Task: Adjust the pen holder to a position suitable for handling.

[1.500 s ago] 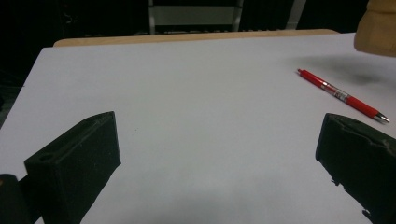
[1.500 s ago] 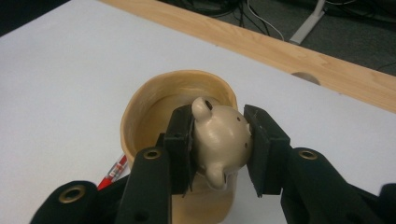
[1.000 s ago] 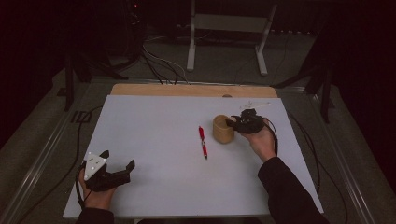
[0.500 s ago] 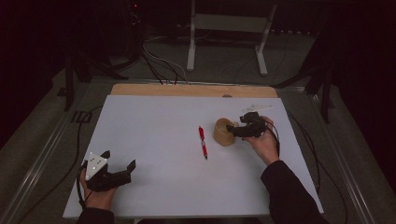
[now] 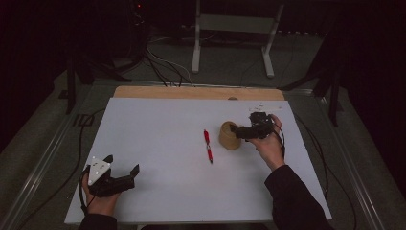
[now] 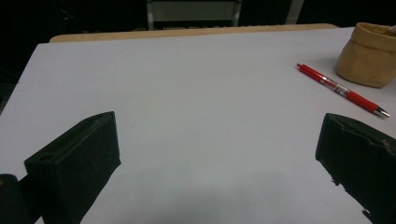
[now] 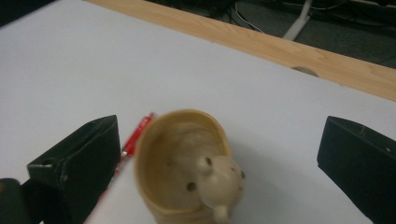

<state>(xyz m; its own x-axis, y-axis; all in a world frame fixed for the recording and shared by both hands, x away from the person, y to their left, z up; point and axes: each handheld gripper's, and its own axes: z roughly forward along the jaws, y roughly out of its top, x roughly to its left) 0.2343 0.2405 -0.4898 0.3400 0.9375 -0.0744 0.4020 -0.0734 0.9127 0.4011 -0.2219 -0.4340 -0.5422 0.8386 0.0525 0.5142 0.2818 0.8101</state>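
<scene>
With our right gripper [image 5: 238,130], jaws just spread wide and empty, beside the tan cup [image 5: 229,136] right of centre on the bench [image 5: 158,139], a careless withdrawal could tip it onto the red pen [image 5: 208,145].

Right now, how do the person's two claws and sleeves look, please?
Both are black handheld tools. The left claw has two blocky, wedge-shaped black jaws and carries a light grey three-cornered plate with small dark dots on top. The right claw is black too, with a thin black cable looping near the wrist. The person wears dark long sleeves.
</scene>
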